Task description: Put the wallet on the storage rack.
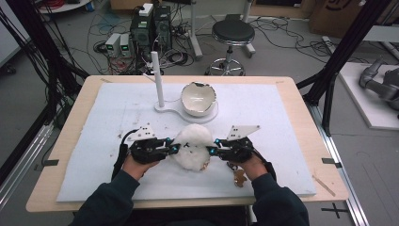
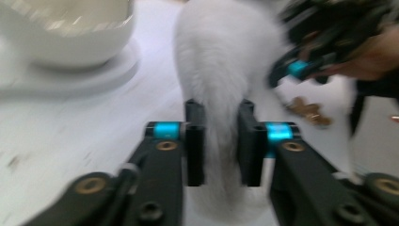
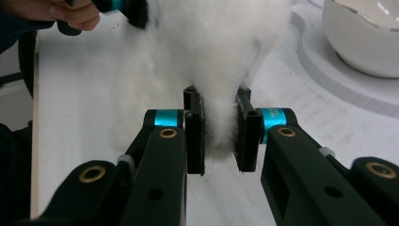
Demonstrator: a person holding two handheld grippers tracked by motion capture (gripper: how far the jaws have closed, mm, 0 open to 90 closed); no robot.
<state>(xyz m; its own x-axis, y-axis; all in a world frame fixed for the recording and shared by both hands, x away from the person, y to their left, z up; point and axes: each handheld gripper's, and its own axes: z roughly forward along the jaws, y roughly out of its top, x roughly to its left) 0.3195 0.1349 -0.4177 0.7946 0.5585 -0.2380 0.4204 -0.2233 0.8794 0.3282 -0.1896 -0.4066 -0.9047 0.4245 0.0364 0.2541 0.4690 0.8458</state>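
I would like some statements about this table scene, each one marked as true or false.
1. The white fluffy object lies between the two grippers. True.
2. The right gripper is closed on the fluffy object. True.
3. The white bowl is on the floor. False: it rests on the white stand base on the table.
4. The left gripper holds the white upright post. False: its jaws are around white fluff, far from the post.
5. A black stool stands beyond the table. True.
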